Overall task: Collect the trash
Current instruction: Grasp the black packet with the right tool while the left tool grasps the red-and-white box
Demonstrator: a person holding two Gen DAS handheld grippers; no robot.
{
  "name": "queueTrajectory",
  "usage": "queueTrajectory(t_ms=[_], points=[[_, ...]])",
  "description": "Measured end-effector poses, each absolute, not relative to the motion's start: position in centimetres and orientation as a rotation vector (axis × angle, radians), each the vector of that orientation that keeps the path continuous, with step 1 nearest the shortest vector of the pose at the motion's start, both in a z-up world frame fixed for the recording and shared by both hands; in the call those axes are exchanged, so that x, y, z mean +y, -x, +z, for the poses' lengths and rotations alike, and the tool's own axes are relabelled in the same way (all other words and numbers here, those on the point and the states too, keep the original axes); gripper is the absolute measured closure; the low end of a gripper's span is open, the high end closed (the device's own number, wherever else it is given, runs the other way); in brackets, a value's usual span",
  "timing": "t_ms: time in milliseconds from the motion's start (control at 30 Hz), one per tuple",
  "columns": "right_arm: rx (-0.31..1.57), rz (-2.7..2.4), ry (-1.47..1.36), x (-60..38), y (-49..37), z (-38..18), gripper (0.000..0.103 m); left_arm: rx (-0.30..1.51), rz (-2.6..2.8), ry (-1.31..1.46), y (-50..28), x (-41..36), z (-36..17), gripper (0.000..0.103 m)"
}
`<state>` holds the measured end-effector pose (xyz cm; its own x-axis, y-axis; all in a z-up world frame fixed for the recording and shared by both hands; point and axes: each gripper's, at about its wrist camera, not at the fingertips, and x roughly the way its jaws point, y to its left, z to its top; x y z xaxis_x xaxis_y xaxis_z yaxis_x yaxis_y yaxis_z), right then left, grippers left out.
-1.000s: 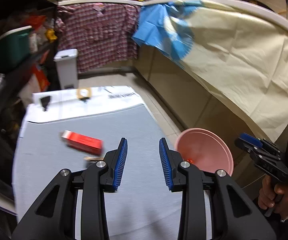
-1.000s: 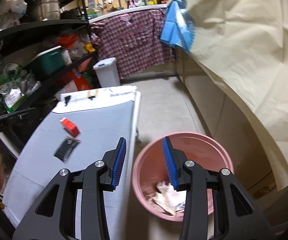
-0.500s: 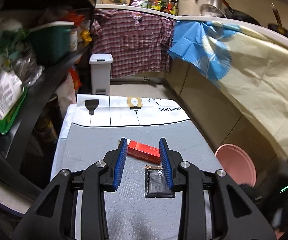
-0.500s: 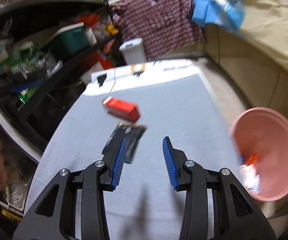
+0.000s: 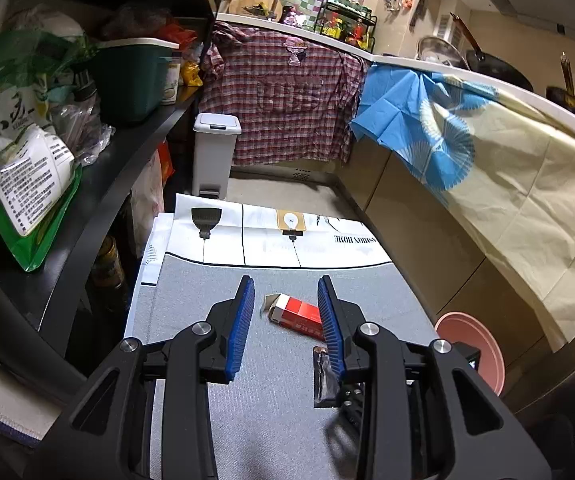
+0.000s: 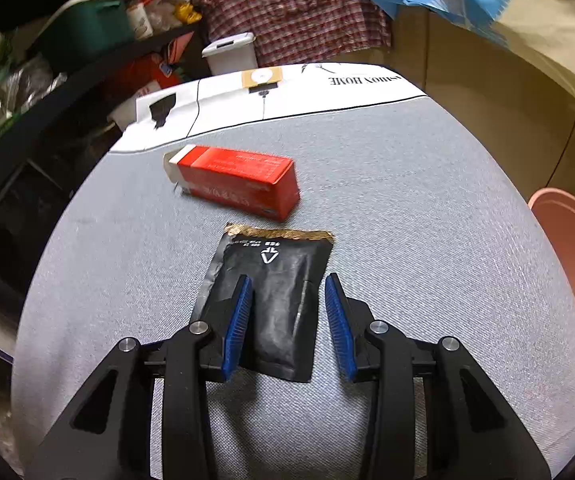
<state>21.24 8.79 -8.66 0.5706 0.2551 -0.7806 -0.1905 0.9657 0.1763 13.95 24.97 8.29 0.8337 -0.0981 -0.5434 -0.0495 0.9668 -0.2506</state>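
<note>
The right gripper [image 6: 287,320] hangs over a black foil sachet [image 6: 275,300] lying flat on the grey counter [image 6: 427,240]; its blue fingers [image 6: 237,320] stand apart, one over the sachet's left part, the other just off its right edge, gripping nothing. A red carton [image 6: 235,180] lies just beyond the sachet's torn top edge. In the left wrist view the left gripper [image 5: 287,324] is also open and empty, the red carton [image 5: 297,314] ahead between its fingers [image 5: 241,324], the black sachet [image 5: 325,380] partly hidden behind the right one. A pink bin [image 5: 475,348] stands off to the right.
</note>
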Motion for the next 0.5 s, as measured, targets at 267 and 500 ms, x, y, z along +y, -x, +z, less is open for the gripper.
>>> queueTrajectory(t_ms=[267,500], points=[[0.905,0.268,-0.005,9.6,-20.7,-8.5,0.097,0.593,-0.019,0.284,-14.2,25.8,7.9,0.071],[0.877,0.326,-0.010,8.3,-20.0,-7.2,0.101,0.609,-0.022,0.268,-14.9,25.2,7.2,0.071]])
